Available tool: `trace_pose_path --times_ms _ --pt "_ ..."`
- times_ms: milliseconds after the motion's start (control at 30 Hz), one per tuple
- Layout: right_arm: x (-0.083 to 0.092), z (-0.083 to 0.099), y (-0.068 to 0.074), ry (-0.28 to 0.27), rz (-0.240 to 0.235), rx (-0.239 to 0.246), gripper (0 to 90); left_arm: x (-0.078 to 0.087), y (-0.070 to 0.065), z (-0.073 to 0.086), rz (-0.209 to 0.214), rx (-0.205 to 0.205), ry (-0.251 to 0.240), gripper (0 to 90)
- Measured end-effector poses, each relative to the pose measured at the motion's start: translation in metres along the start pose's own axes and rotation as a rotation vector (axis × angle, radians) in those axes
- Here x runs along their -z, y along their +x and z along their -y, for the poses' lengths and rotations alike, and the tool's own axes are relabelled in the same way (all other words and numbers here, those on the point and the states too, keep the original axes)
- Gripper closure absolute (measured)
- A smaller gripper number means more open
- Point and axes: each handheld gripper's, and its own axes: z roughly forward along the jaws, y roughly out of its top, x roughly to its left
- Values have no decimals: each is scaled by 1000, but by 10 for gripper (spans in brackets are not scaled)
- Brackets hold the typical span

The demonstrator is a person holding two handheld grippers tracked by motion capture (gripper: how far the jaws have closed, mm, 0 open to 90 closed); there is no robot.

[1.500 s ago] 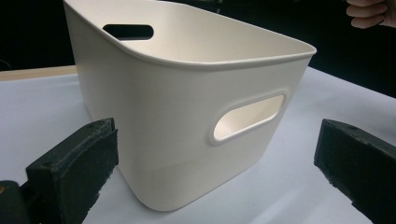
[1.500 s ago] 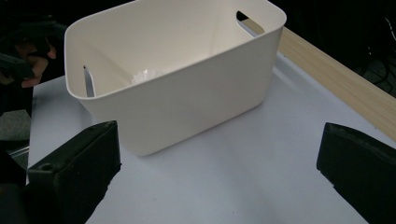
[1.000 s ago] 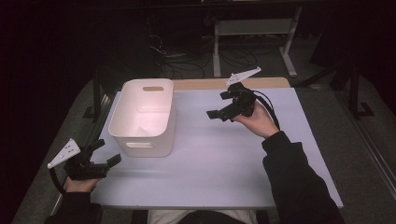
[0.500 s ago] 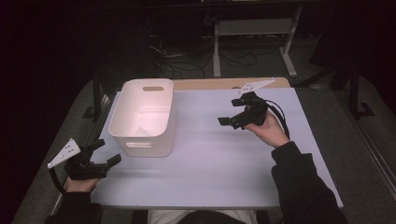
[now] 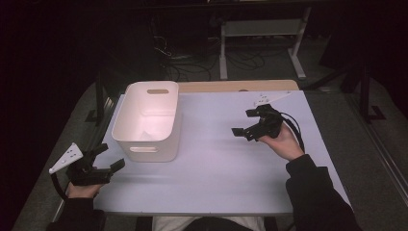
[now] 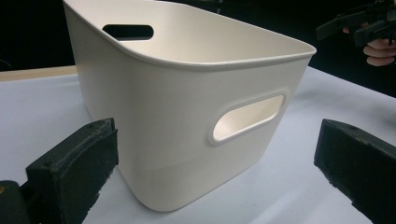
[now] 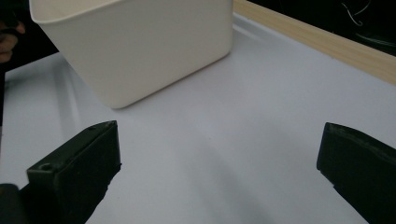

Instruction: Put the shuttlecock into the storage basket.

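While both jaws gape wide, empty, left gripper [image 5: 103, 161] beside bin [image 5: 146, 120] could shove it across counter [image 5: 216, 168].

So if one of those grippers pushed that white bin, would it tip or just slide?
The white bin looks empty and thin-walled, so probably light and stiff. Its flat base on the smooth table suggests sliding. A push near the rim might tip it.

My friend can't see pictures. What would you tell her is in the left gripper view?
A cream-white plastic bin with an oval handle hole stands on a pale table, close in front of the left gripper, whose two black jaws are wide apart and hold nothing. Far off at the top right, a hand holds the right gripper.
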Motion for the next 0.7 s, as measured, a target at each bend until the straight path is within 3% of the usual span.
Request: trace_pose_path --times_ms 300,567,700 --pt "6 20 -2 20 41 -8 0 0 0 0 -2 1 1 0" --pt "21 31 0 -34 85 -8 0 0 0 0 -1 -1 0 0" --pt "26 34 0 -30 98 -12 0 0 0 0 -1 -1 0 0"
